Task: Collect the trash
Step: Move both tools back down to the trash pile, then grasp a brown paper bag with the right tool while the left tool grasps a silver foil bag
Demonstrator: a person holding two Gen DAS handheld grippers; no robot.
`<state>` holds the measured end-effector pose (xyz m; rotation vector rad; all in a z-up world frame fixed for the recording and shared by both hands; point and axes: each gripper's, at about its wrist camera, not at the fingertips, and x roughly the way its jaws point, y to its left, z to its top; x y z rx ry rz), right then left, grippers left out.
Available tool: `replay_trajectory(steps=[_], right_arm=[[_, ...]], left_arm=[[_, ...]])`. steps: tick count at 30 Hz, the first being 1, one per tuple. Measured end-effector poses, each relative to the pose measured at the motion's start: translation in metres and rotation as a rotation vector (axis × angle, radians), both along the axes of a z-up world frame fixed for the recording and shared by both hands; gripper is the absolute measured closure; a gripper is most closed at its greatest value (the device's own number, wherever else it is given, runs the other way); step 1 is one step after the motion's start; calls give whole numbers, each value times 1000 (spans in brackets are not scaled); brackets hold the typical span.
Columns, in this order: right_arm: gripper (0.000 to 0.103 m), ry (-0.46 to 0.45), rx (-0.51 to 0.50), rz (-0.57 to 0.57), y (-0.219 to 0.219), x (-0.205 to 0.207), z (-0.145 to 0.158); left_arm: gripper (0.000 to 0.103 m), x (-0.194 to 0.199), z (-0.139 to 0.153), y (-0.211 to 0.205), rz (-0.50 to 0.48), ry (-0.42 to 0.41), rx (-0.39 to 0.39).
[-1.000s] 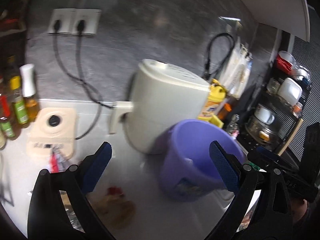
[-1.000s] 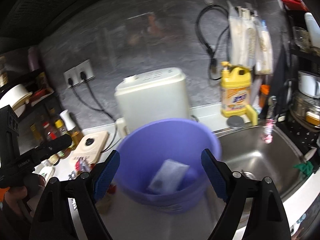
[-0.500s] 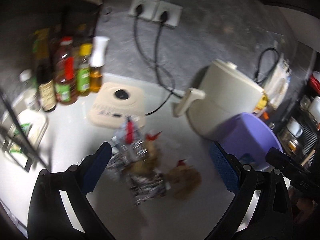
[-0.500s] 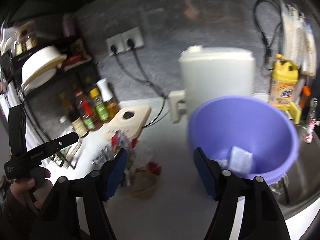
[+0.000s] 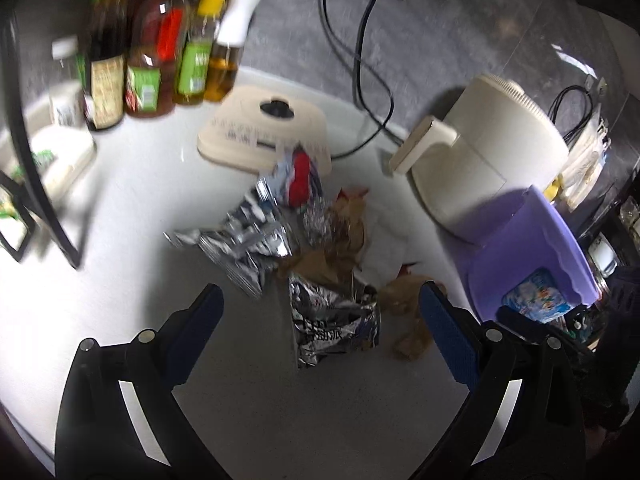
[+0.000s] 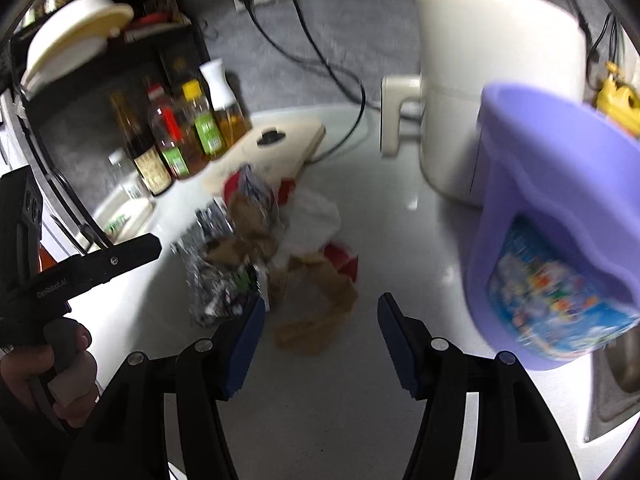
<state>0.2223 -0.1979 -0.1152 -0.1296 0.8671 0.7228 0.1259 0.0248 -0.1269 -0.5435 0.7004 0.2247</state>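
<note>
A pile of trash lies on the white counter: silver foil snack bags point(image 5: 248, 240), another foil bag point(image 5: 332, 320), crumpled brown paper point(image 5: 408, 320) and a red-and-white wrapper point(image 5: 298, 176). The pile also shows in the right wrist view point(image 6: 256, 248). A purple bin point(image 5: 528, 248) stands to its right, also seen close up point(image 6: 552, 216). My left gripper point(image 5: 320, 312) is open and empty, hovering just above the near foil bag. My right gripper point(image 6: 320, 320) is open and empty, above the brown paper point(image 6: 316, 308).
A cream air fryer point(image 5: 488, 152) stands behind the bin. A cream flat appliance point(image 5: 264, 132) with cords sits behind the pile. Sauce and oil bottles point(image 5: 160, 52) line the back left beside a black rack point(image 5: 36, 152). A sink point(image 6: 616, 392) is at the right.
Both grippers have swung left and down from the purple bin toward the trash pile. The pile now fills the middle of both views. Both stay open.
</note>
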Motion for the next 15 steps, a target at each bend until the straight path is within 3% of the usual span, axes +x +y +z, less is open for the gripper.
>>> replay_trajectory(steps=[6,10,11,12,13,15], right_arm=[[45,40,-19,3,12,13,-26],[46,75,-55,-2,20,21,-44],[48,90,-65,-5,21,23,-49],[61,105,-70,-3,21,24,-53],[81,125,-74,1,21,26,-57],[84,155,-76,0,21,28,-62]], left_arm=[[6,24,-31,-7,-26,44,-71],[10,34,-41,-14,-32,68,-75],[13,35,-44,-15,-36,70,-91],[26,35,-46,-15,-40,77,-105],[39,35,-48,-16,-41,80,-105],[46,33,-48,-18,-44,93,-110]])
